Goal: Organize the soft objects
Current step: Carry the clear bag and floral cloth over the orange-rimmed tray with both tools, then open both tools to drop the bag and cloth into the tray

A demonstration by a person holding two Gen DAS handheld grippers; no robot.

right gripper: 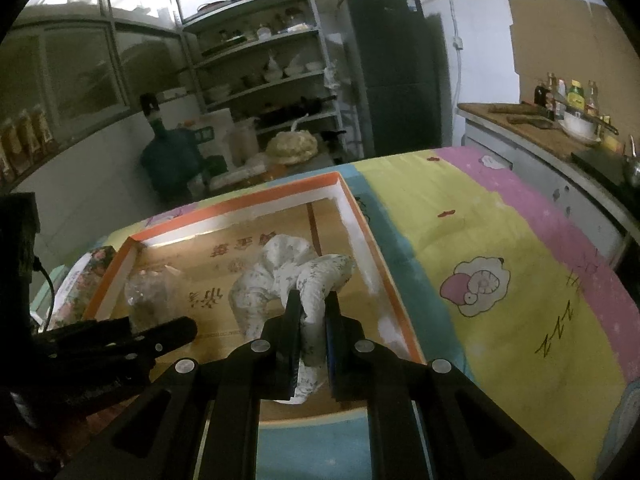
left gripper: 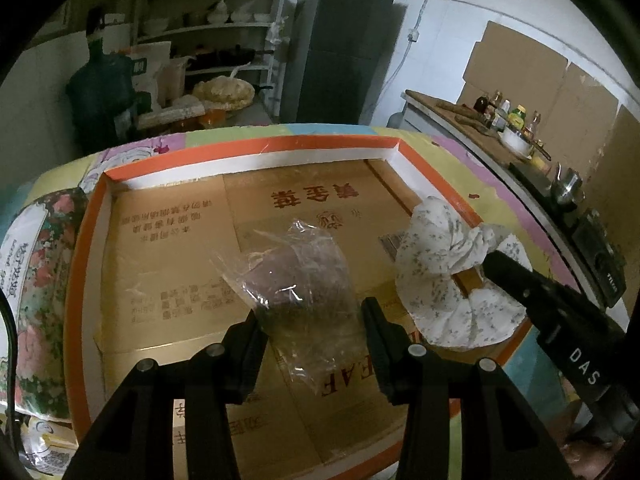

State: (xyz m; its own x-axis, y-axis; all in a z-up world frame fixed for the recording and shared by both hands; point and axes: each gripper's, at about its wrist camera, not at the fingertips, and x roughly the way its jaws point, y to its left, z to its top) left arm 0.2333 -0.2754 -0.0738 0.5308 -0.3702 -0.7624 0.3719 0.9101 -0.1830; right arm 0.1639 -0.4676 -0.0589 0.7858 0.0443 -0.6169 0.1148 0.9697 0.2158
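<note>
**Over the orange-rimmed box: two soft loads, two very different grips**

Inside the box, low over its cardboard floor, the right tongs (right gripper: 313,312) are squeezed fully together on a twisted neck of the floral cloth (right gripper: 280,276), pads pinching it flat. That cloth, white with a small sprig print, bunches out ahead of the tongs into soft lobes that sit on the floor near the box's right wall. It looks light and limp, so it should drape and drag rather than hold any shape. The gathered neck is the sensible hold; a loose edge would likely slide free.

Across to the left tongs (left gripper: 312,320), standing about half open with the crumpled clear plastic bag (left gripper: 296,276) between the fingers. The pads appear to meet its sides, but whether they truly press it I cannot tell. The film is thin, glossy and probably slippery; it will crush rather than resist, so a fold of bunched film should hold best.

Beyond both, the orange-rimmed box (left gripper: 256,148) rests on a cartoon-print cloth (right gripper: 500,216) covering the surface.
</note>
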